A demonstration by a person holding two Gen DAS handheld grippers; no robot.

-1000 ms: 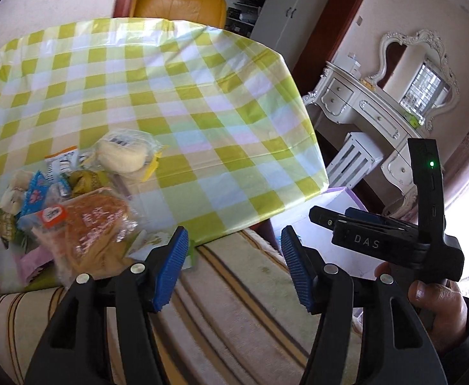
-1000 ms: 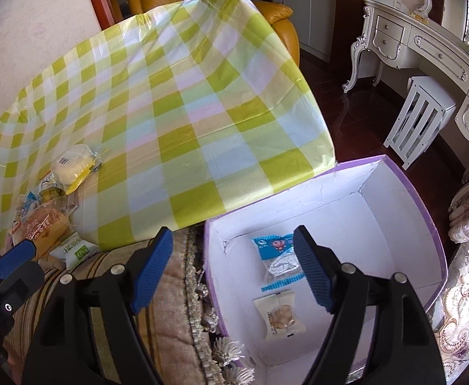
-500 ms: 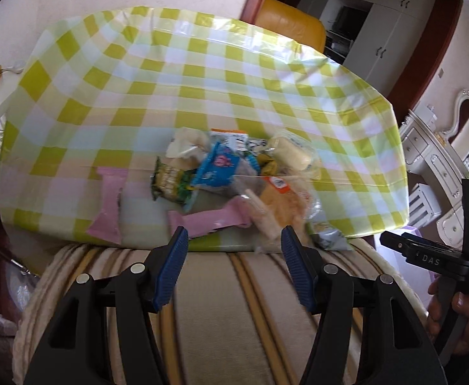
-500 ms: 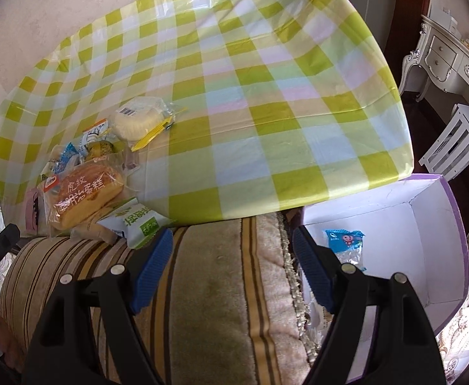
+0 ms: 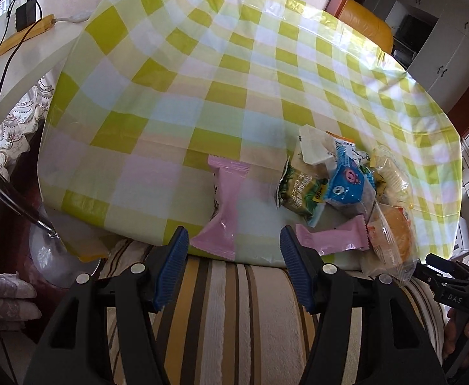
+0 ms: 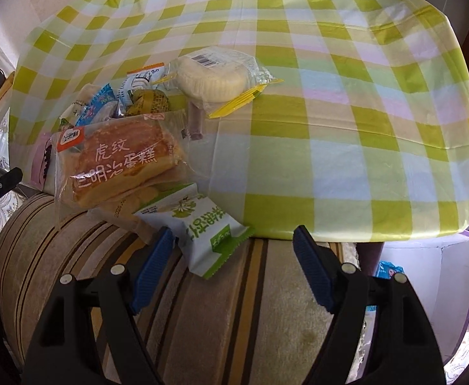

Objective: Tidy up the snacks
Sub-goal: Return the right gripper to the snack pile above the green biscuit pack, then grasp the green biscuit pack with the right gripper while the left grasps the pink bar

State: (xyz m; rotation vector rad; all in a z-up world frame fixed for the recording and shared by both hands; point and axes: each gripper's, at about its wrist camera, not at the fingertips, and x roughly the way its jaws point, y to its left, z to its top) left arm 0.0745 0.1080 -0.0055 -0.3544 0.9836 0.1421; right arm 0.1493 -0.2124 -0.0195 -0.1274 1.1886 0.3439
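Pink packet (image 5: 224, 207) just beyond open left gripper (image 5: 234, 250).

The far tablecloth (image 6: 314, 73) lies bare; the snack pile (image 6: 128, 134) crowds its near corner.

The left tongs (image 5: 234, 268) point steeply downward, their blue-padded jaws standing apart with nothing between them. The right tongs (image 6: 232, 268) also tilt steeply down, jaws spread wider and empty. In the left wrist view, a hand (image 5: 465, 337) grips the right tongs' handle at the lower right edge.
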